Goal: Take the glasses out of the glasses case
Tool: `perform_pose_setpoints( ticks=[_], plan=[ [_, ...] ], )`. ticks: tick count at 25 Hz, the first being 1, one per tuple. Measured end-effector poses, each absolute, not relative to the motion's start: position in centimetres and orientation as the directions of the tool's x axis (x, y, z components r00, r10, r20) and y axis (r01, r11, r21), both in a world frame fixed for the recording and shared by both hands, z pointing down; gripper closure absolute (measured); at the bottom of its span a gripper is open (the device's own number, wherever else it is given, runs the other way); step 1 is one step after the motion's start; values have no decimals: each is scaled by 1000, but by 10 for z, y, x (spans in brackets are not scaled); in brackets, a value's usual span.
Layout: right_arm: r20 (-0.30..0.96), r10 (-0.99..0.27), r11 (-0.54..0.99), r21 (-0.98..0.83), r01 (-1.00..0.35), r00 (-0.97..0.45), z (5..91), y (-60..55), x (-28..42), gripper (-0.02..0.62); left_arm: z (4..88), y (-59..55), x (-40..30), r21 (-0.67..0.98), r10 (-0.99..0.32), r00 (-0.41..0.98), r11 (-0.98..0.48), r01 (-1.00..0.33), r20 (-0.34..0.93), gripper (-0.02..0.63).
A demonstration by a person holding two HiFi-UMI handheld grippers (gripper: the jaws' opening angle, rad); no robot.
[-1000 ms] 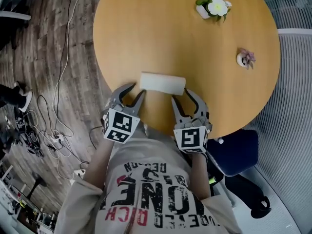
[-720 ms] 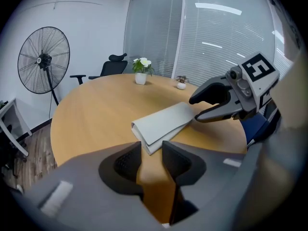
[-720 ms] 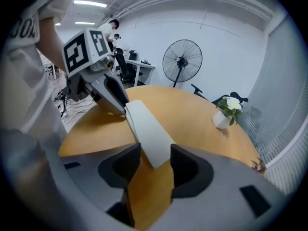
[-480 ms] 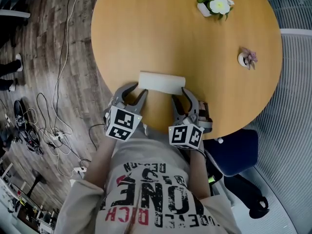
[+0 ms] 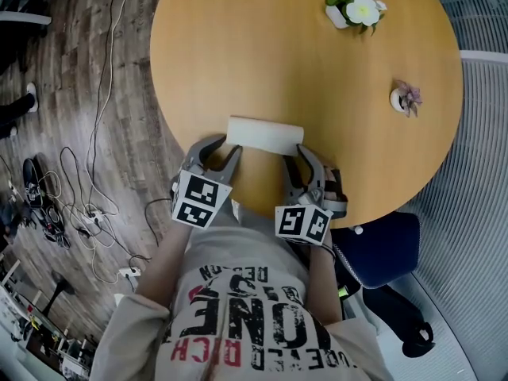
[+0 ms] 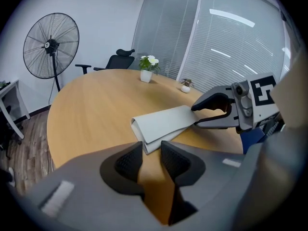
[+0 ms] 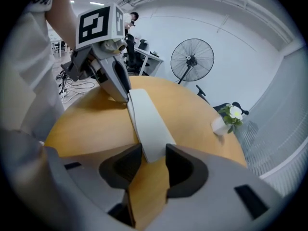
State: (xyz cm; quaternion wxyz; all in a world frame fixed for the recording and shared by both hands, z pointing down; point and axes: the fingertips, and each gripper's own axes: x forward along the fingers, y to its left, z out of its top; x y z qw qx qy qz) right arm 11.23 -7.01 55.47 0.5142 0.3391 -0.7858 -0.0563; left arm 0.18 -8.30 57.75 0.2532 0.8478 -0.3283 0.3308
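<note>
Glasses case (image 5: 264, 135) lay closed at the table's (image 5: 302, 70) near edge, glasses not out yet. Fingers on the left gripper (image 5: 225, 145), wide but just closing slightly, and on the right gripper (image 5: 297, 155), just opened fully, straddled its ends, gripping nothing.

At the near edge of the honey-orange wood-grain table (image 5: 278, 62), your pale grey-white glasses case (image 5: 264, 136) sits by your grey left gripper (image 5: 226, 145) and right gripper (image 5: 295, 154), each carrying a cube of black-and-white square markers. At the table's far edge are white flowers (image 5: 357, 8) with green leaves. Your light shirt (image 5: 246, 316) bears black and red lettering. The floor (image 5: 79, 94) is grey-brown plank.
</note>
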Motion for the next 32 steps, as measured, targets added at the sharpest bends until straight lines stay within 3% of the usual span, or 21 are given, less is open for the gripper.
perform_pose_setpoints(
  ticks=[9,22,32],
  plan=[
    [772,-565,770,366,-523,-292,545,-74,114,440,583,-78,1,221,-374,553,-643,-733,744,477],
    [686,-656,679,353,-644,-316,513,-105,122,512,585,-81,1,235,-385,562,-632,-739,732,491],
    [675,-671,644,324,-693,-308,510,-135,127,520,582,-79,-1,232,-374,562,-641,-732,738,491]
  ],
)
